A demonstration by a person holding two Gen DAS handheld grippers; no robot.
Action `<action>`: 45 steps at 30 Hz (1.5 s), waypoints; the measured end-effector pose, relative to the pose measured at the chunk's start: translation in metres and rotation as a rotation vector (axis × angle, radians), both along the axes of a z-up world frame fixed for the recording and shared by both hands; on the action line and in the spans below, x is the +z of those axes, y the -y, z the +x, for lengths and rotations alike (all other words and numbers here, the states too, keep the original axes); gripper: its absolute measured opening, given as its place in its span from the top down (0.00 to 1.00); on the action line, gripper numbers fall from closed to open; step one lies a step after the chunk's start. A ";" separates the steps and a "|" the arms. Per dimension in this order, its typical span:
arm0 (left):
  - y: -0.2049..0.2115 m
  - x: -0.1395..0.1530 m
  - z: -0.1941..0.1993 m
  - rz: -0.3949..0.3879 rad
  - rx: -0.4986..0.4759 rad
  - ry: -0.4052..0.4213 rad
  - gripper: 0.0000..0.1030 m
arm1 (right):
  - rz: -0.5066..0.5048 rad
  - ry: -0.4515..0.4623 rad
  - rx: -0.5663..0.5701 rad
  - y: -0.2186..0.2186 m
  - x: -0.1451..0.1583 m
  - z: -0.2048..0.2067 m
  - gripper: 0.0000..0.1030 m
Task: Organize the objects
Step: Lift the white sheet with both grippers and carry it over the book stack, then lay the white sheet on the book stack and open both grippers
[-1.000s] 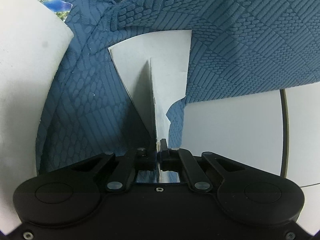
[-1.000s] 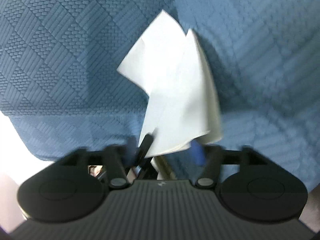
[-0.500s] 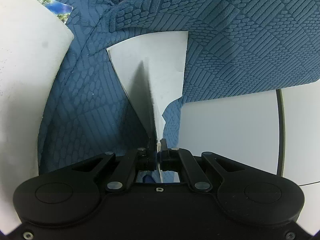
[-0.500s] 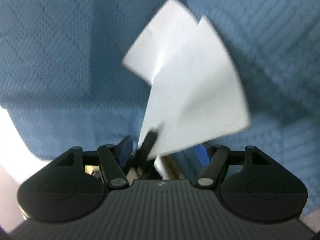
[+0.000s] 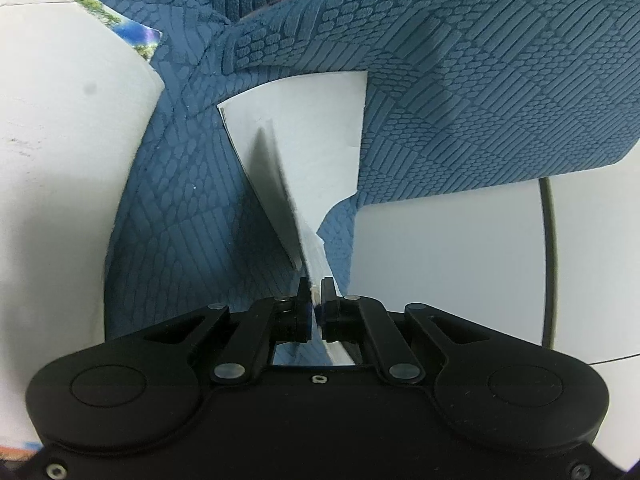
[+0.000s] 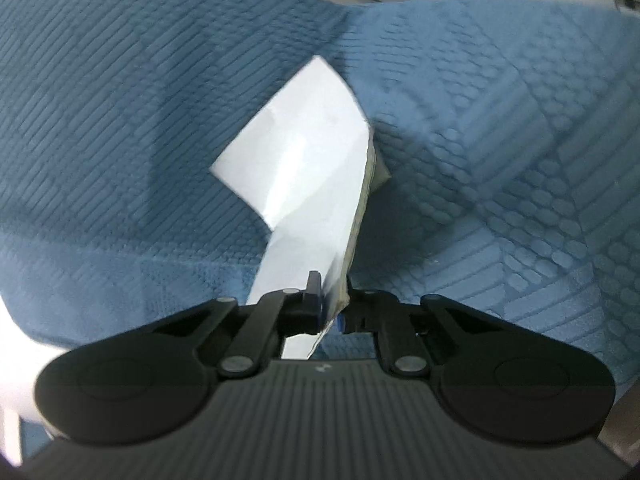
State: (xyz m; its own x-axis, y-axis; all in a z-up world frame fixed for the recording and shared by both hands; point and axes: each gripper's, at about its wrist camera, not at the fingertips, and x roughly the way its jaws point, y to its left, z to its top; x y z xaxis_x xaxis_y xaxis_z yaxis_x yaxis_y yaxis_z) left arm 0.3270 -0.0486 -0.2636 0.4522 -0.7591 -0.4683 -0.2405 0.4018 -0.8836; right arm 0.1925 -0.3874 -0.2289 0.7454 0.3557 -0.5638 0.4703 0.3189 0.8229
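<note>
Since the earlier frame, the right gripper [image 6: 330, 286] has brought its jaws together from a wide spread, and they now pinch the near edge of the white cards [image 6: 308, 176] (the stack looks more gathered than before). The left gripper [image 5: 316, 292] has its jaws pressed on the lower corner of the white cards [image 5: 304, 128], which fan upward over the blue textured cloth [image 5: 460, 100]. At the far left lies a large white sheet [image 5: 68, 140] with a printed photo [image 5: 136, 38] under its corner. To the right, the white bench [image 5: 440, 260] shows beyond the cloth's edge.
</note>
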 end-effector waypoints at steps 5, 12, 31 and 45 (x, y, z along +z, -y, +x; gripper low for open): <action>-0.013 0.017 -0.015 -0.020 0.015 0.043 0.96 | -0.026 0.035 0.057 -0.003 0.023 0.003 0.91; -0.035 0.051 -0.042 -0.011 0.053 0.097 0.96 | -0.084 0.084 0.146 -0.022 0.057 -0.004 0.91; -0.100 0.147 -0.111 0.029 0.141 0.198 0.94 | -0.125 0.144 0.376 -0.078 0.142 -0.007 0.90; -0.171 0.175 -0.146 0.083 0.196 0.266 0.92 | -0.125 0.203 0.506 -0.147 0.162 0.002 0.90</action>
